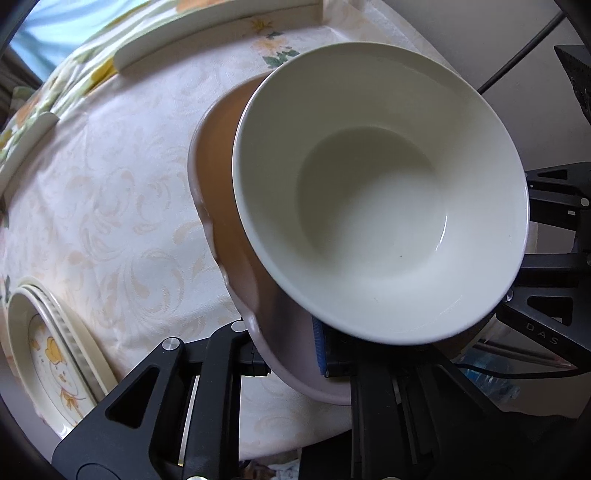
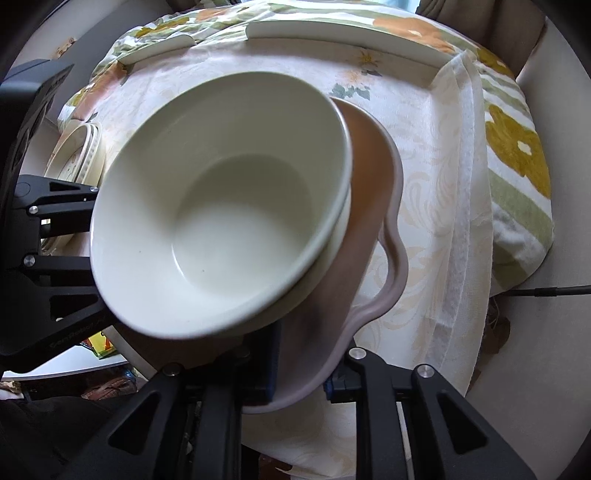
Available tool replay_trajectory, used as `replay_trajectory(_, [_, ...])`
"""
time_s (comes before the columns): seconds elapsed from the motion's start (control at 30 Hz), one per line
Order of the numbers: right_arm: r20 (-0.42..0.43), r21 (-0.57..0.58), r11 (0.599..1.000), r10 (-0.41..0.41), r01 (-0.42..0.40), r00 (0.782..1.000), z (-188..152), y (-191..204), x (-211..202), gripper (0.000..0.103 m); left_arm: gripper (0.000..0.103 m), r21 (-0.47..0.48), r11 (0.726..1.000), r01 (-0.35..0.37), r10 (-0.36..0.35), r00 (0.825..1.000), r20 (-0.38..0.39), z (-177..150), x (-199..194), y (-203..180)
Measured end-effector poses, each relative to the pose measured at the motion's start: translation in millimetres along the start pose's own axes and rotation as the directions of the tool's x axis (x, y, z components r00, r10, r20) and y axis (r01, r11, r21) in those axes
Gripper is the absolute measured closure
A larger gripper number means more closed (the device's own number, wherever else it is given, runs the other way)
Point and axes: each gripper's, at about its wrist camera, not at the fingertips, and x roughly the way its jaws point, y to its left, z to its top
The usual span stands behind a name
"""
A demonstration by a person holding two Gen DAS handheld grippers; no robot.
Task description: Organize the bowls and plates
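1. Left wrist view. Left gripper (image 1: 291, 356), black two-finger tool with blue pads: clamped on the near rim of a brown wavy-edged ceramic dish (image 1: 221, 177), one finger outside the rim, the other inside it under the bowl.
2. Left wrist view. White glossy ceramic bowl (image 1: 376, 199): sits inside the brown dish, tilted, open side toward the camera, empty. Dish and bowl are held above the table.
3. Left wrist view. Table under a cream damask tablecloth (image 1: 110, 206). Stack of cream plates with a yellow flower print (image 1: 51, 354): lower left on the cloth, well apart from the dish.
4. Left wrist view. Pale rimmed plates (image 1: 177, 40) at the far edge of the cloth, partly covered by a floral striped fabric (image 1: 92, 62).
5. Left wrist view. Right gripper (image 1: 554, 280): black frame visible at the right edge behind the bowl; its fingertips are hidden here.
6. Right wrist view. Right gripper (image 2: 301, 376): closed on the near rim of the brown dish (image 2: 373, 177), one blue pad each side of the rim.
7. Right wrist view. White bowl (image 2: 221, 221): nested in the dish, tipped leftward. Left gripper (image 2: 44, 236) at the left edge, tips hidden by the bowl.
8. Right wrist view. Flower-print plate stack (image 2: 77, 151) beyond the bowl on the left; tablecloth (image 2: 424, 184); floral fabric (image 2: 517, 155) bundled at the right; pale plates (image 2: 332, 35) at the far edge.
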Motion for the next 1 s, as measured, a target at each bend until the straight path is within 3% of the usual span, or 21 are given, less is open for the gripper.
replay_trajectory(0.3, [0.043, -0.039, 0.999, -0.032, 0.034, 0.999, -3, 16, -20, 0.086, 0.089, -0.04, 0.999, -0.029, 0.031, 0.998, 0.054, -8, -27, 8])
replay_trajectory(0.57, [0.106, -0.12, 0.992, -0.015, 0.027, 0.994, 17, 45, -62, 0.086, 0.089, -0.107, 0.992, -0.071, 0.085, 0.989, 0.125, -32, -88, 39])
replay_trajectory(0.8, [0.124, -0.186, 0.982, 0.002, 0.021, 0.992, 43, 110, -76, 0.086, 0.089, -0.169, 0.982, -0.088, 0.112, 0.984, 0.137, -72, -132, 104])
replay_trajectory(1.0, [0.128, -0.176, 0.984, 0.02, 0.003, 0.992, 69, 177, -67, 0.086, 0.089, -0.163, 0.98, -0.11, 0.13, 0.984, 0.12, -107, -145, 178])
